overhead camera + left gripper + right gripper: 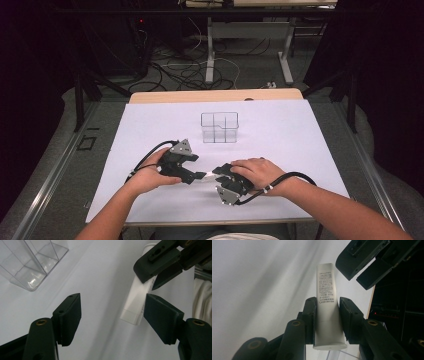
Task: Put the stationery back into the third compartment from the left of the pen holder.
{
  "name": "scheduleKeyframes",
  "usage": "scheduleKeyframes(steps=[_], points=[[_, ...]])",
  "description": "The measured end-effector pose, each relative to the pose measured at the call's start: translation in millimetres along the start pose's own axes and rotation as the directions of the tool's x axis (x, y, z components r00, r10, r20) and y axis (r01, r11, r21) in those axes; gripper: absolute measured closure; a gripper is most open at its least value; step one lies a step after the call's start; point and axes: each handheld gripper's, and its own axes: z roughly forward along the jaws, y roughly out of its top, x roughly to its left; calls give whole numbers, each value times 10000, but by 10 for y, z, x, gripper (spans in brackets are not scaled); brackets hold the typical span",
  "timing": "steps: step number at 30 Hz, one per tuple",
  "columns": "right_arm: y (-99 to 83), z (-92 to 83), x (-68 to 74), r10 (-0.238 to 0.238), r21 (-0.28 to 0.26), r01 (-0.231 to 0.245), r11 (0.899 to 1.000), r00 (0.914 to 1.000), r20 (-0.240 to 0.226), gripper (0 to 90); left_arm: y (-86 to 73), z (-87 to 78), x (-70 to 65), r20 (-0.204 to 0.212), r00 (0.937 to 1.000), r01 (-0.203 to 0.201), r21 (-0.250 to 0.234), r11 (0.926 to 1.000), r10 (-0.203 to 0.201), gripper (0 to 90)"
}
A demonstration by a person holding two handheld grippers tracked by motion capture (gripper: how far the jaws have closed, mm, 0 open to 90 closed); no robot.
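Note:
A white tube [205, 176] with small printed text hangs just above the white table cover, and my right gripper [328, 302] is shut on it. The tube [326, 290] stands between those jaws with its flat end pointing away. In the left gripper view the tube [136, 300] reaches into the gap of my left gripper [113, 312], close to its right-hand jaw. That gripper is open and holds nothing. In the high view, left gripper [195, 169] and right gripper [217, 173] face each other tip to tip near the table's front.
A clear plastic container [220, 127] with dividers stands at the middle of the white table cover [290, 140], behind the grippers. It shows as the clear container [32, 262] at the upper left of the left gripper view. Cables and desk legs lie on the floor beyond the table.

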Motion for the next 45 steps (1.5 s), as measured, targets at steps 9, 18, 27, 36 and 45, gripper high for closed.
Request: scheduleKeyframes(steps=[9,18,27,36,45], points=[[29,20,-30,-298,23,299,9996,9990,-348,675,55,1,-9,543,9980,-356,425,9985,333,369],[57,15,-34,-537,71,539,9985,9982,-276,674,93,33,-35,960,9936,-694,1021,9923,596,427],[74,44,-20,-658,86,662,9978,9972,-362,675,121,157,-87,1064,9901,-1066,1502,9829,911,461],[90,76,-23,-1005,-25,1004,9949,9946,-249,674,192,258,-117,1351,9857,-1263,1991,9718,1004,554],[108,81,0,-1051,-20,1051,9945,9938,-356,674,205,317,-129,1567,9809,-1504,2340,9605,1154,610]])
